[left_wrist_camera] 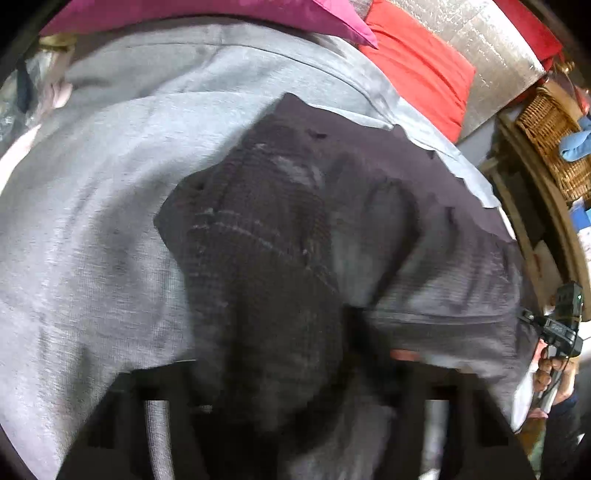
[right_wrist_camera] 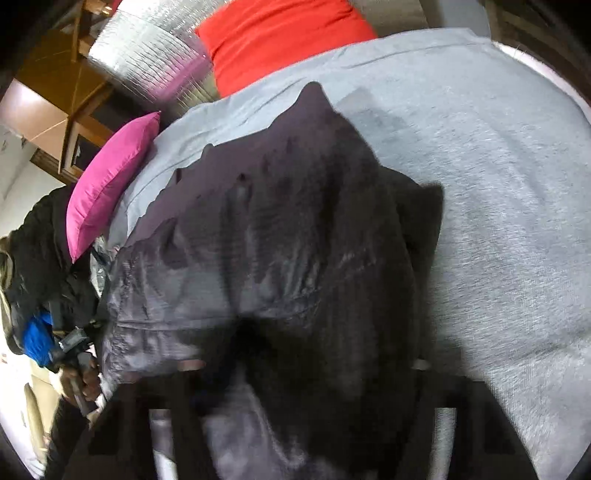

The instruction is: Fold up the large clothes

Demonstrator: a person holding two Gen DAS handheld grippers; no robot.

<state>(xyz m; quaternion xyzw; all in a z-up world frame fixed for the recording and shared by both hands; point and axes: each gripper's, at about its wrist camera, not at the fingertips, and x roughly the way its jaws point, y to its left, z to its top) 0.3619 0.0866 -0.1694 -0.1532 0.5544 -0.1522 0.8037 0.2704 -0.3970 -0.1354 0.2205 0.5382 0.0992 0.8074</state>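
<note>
Left wrist view is showing a big dark garment (left_wrist_camera: 280,229) lying bunched on a grey sheet (left_wrist_camera: 92,221). The dark cloth is draping over the left gripper (left_wrist_camera: 295,373) and hiding the fingertips. Cloth is sitting between the two black fingers, so the left gripper is probably pinching the dark garment, but the blur is making this hard to see. Far off, a pink pillow (left_wrist_camera: 207,14) and a red pillow (left_wrist_camera: 417,70) are resting at the far edge of the grey sheet. A shiny silver roll (left_wrist_camera: 476,48) is lying beside the red pillow. On the right, a wicker basket (left_wrist_camera: 550,136) is sitting well apart from the garment. Low on the right, the right gripper (left_wrist_camera: 561,328) is showing, held in a hand (left_wrist_camera: 550,373) at the right edge of the dark cloth.

In the right wrist view, the dark garment (right_wrist_camera: 295,229) is rising in a pointy hump on the grey sheet (right_wrist_camera: 498,184), with a lighter, shiny part on its left side. The cloth is covering the right gripper (right_wrist_camera: 306,369), and the fingertips are hidden under it. I cannot tell if this gripper is squeezing or loose. The pink pillow (right_wrist_camera: 110,184) is leaning at the left edge of the sheet, and the red pillow (right_wrist_camera: 280,40) is lying at the far side. The silver roll (right_wrist_camera: 147,55) is sitting far and to the left. On the left, the left gripper (right_wrist_camera: 70,343) is showing beside the garment's left edge, with a hand (right_wrist_camera: 85,380) around it.
</note>
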